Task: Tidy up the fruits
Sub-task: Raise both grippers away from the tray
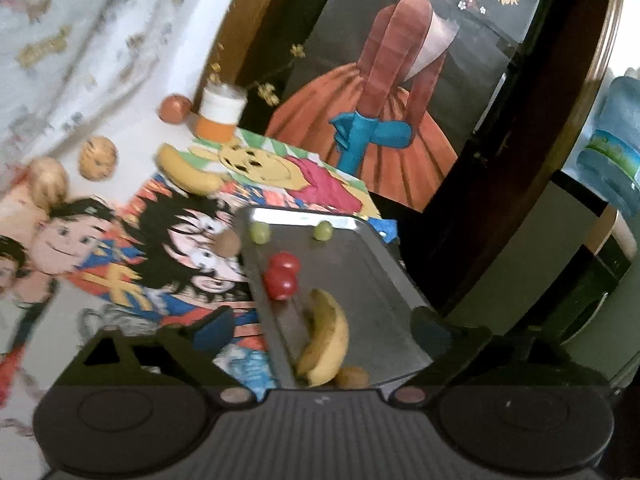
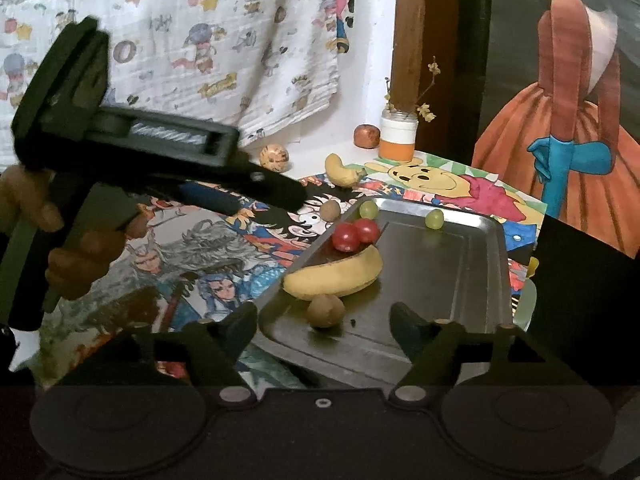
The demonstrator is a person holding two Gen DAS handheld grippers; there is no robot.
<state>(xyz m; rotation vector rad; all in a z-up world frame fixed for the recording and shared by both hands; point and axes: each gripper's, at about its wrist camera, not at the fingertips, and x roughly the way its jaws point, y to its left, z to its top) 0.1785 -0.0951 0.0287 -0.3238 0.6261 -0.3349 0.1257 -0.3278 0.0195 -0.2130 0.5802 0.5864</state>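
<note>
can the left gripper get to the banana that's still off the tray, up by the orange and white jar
Probably yes. The left gripper is open and empty, and the banana lies alone on the cartoon-print cloth beyond the tray, clear of the jar; nothing stands between.

It looked like a home: a cartoon-print sheet (image 2: 208, 40) hung on the wall, drawings (image 1: 192, 232) covered the table, and a painting (image 1: 400, 92) leaned nearby.

The tray (image 2: 472, 240) looks like dull brushed metal, the tomatoes (image 2: 356, 234) glossy, the hanging cloth (image 2: 200, 40) soft crinkled cotton
</note>
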